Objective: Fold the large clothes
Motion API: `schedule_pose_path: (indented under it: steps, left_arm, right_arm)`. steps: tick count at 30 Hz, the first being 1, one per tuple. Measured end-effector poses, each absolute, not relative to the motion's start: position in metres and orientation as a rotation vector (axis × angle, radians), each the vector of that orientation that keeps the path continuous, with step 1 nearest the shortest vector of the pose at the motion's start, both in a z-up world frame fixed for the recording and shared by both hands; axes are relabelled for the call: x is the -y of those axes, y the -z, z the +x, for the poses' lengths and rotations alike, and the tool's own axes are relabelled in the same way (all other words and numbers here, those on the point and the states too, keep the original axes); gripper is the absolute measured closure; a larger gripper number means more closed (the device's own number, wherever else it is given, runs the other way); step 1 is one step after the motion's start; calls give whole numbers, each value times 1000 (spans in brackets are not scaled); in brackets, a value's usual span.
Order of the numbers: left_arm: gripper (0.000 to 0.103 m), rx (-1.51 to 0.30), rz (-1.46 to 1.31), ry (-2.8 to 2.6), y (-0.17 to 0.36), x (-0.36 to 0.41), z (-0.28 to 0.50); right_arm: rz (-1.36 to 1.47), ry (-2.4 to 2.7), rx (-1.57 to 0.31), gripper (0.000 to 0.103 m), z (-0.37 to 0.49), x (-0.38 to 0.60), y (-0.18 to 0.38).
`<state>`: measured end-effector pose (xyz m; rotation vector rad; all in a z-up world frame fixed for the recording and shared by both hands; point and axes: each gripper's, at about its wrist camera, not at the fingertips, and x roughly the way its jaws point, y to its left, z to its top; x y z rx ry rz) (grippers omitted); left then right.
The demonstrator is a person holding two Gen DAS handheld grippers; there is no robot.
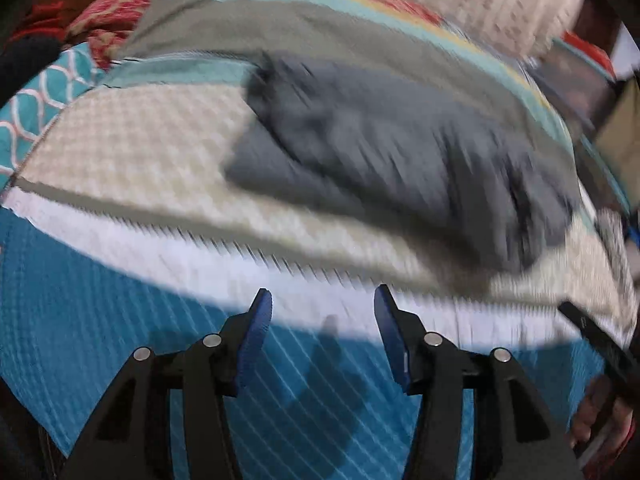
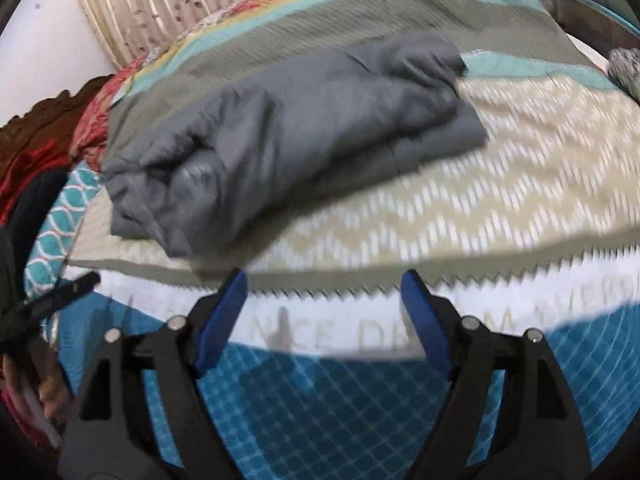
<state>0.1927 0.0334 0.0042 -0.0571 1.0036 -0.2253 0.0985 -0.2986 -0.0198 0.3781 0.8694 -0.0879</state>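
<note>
A grey garment lies folded into a thick bundle on the striped bedspread. The right wrist view shows the same grey garment up the bed from the fingers, its rumpled end at the left. My left gripper is open above the white and blue bands, well short of the cloth, with nothing between its blue pads. My right gripper is open too, empty, over the white band. Both views are motion-blurred.
The bedspread covers the whole bed. A cream pillow and red patterned bedding lie at the head. A hand on the other gripper shows at the right edge. Dark clothes pile at the left.
</note>
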Motion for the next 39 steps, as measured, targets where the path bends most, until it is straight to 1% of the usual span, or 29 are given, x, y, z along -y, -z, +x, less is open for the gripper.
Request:
schedule_pose_path:
  steps: [1,3,4,5,8,14,17,19,24,26,28,29,30,31,32,33,39]
  left_arm:
    - [23,-1013,-21,225,7,-29,185]
    - [23,-1065,34,218,31,-28,172]
    - [24,-1076,43,217,37,-28,168]
    - [24,-1050,60,228,40,-32,160]
    - [23,-1016,127,246,40,-36,143]
    - [23,-1026,107,226,36,-46,131]
    - [23,-1032,60,235,20,-44,117]
    - [23,-1013,49,239,8,-39,106]
    - [23,-967,27,232,-23,-16,88]
    - [23,-924,40,199,-36,-11,75]
    - [23,-881,55,168,-46,-9,71]
    - [18,-854,61,154,-51,-7,65]
    - [11,-834,60,148,-56,-7,62]
    - [7,-818,54,145,-60,-7,61]
    - [2,-799,45,143,-64,-6,57]
    - [-1,-787,39,141,-68,-5,54]
    - [-3,-791,101,170,-79,13,44]
  right_arm:
    - [332,134,-881,27,94,302,29]
    - [293,194,-888,33,81,321,43]
    - [249,248,-876,34,71,330,43]
    - [209,315,-881,34,65,336,43]
    - [255,394,-856,34,25,380,45]
    - [280,472,-863,34,-5,399,37]
    - [410,395,-836,33,-9,384,17]
    - [438,323,-819,33,-10,361,4]
    - [417,130,-849,33,-2,286,-22]
    - [390,89,-854,28,-4,263,-32]
    - [372,74,-845,26,-9,250,-39]
    - [369,72,-839,22,-13,244,-43]
    - [371,78,-835,21,-18,240,-45]
    - [374,88,-832,18,-21,238,-46]
    - [381,100,-829,16,-24,238,-48]
    - [388,108,-825,15,-27,239,-48]
    - [444,125,-880,15,-38,247,-42]
